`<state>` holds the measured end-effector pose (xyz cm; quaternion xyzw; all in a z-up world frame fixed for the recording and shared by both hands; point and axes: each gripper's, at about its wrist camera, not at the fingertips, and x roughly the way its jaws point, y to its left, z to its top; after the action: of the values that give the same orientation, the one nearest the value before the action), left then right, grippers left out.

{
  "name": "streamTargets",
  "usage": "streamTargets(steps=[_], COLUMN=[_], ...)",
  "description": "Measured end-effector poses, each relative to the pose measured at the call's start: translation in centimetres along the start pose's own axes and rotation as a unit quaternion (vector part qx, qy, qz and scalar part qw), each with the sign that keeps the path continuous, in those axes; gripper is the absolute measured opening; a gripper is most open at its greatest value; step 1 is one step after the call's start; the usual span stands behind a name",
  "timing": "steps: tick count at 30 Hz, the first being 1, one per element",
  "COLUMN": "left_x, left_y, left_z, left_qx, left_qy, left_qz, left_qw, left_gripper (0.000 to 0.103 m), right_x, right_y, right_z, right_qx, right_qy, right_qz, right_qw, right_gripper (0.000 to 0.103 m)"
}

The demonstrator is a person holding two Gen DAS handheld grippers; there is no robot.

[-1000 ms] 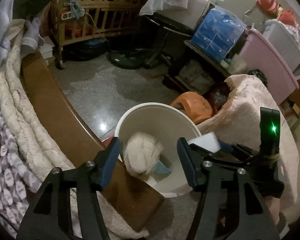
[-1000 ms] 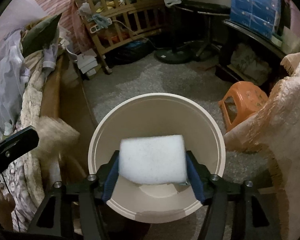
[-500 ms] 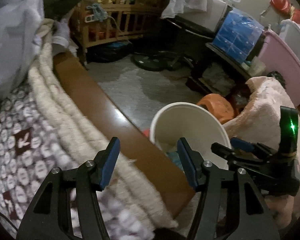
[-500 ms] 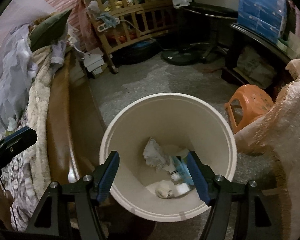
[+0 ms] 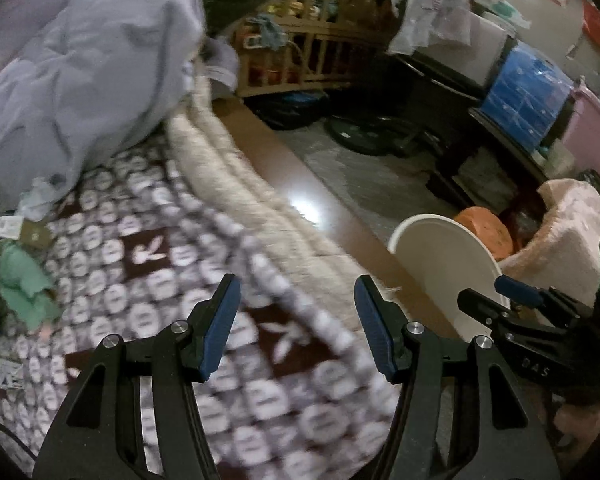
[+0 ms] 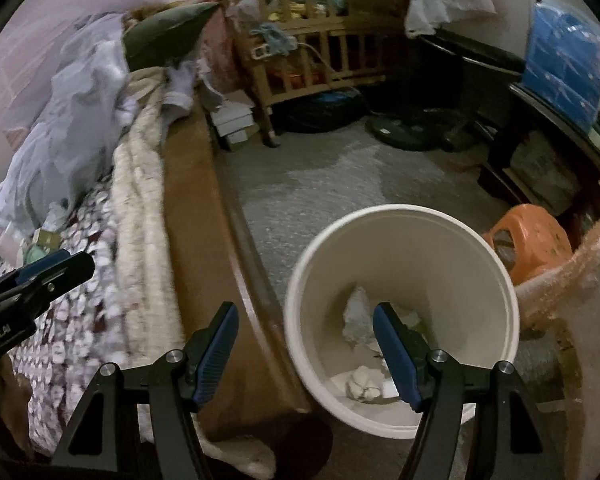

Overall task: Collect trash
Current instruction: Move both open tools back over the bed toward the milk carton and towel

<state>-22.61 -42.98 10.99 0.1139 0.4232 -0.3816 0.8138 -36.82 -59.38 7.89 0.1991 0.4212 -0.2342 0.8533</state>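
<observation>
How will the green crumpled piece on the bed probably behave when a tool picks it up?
The green crumpled piece looks thin and creased, so it is probably floppy and light. It lies on the soft patterned blanket, so a pinch may also catch the fabric. Its ragged edges suggest it could tear; the material is unclear.

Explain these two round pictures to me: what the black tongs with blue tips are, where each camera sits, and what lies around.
No robot here: a person holds a hand-held gripper in each hand, with a fisheye camera on each looking along its two fingers. One picture looks from the left hand-held gripper, over a patterned blanket on a bed, where green crumpled paper and other scraps lie. The other looks from the right hand-held gripper, above a white bin on the floor, with crumpled paper inside. Both stand open and hold nothing. Each gripper shows at the edge of the other's picture.
</observation>
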Motion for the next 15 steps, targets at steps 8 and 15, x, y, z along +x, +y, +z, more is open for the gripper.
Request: streamTargets(steps=[8, 15], left_x=[-2.1, -4.5], left_y=[4.2, 9.0], left_z=[-1.0, -2.4], left_qx=[-0.028, -0.061], left_qy=[-0.005, -0.013], left_qz=[0.023, 0.062], left_qw=[0.9993, 0.9961], left_gripper=[0.058, 0.058], right_x=[-0.2, 0.2], right_y=[4.5, 9.3], right_z=[0.3, 0.2], right_qx=[-0.027, -0.063], right_qy=[-0.004, 0.002], right_qz=[0.03, 0.052], right_qw=[0.999, 0.997], right_gripper=[0.067, 0.067])
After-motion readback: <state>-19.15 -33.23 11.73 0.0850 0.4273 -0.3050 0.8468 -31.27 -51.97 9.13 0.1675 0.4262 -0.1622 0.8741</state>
